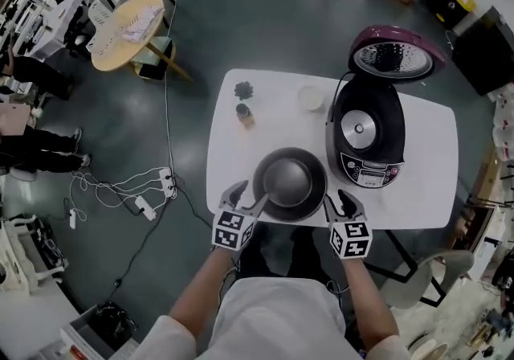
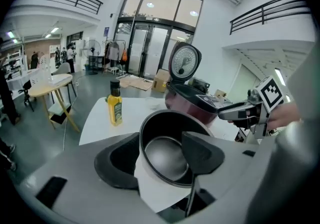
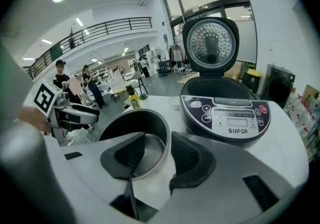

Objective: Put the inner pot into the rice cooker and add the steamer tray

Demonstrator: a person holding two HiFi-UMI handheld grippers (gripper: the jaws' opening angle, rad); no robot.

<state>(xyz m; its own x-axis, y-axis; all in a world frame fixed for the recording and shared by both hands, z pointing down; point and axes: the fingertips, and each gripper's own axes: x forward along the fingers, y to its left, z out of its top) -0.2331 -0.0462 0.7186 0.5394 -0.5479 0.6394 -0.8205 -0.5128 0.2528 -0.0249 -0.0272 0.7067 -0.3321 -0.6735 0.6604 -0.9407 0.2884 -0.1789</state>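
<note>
A black inner pot point(image 1: 289, 183) with a grey bottom stands on the white table point(image 1: 426, 182), near its front edge. To its right is the rice cooker point(image 1: 368, 137), its lid point(image 1: 393, 53) swung up and its well empty. My left gripper point(image 1: 249, 195) is at the pot's near-left rim. In the left gripper view the gripper point(image 2: 161, 143) is open, one jaw outside the pot point(image 2: 170, 115) and one over its inside. My right gripper point(image 1: 339, 201) is at the near-right rim. It point(image 3: 159, 140) is open astride the pot's wall point(image 3: 130, 120), with gaps on both sides. No steamer tray shows.
A small yellow bottle point(image 1: 245, 115), a little plant point(image 1: 244, 91) and a white cup point(image 1: 310, 98) stand at the table's far side. The cooker's control panel point(image 3: 227, 115) faces me. A round wooden table point(image 1: 127, 21) and floor cables point(image 1: 128, 190) lie left.
</note>
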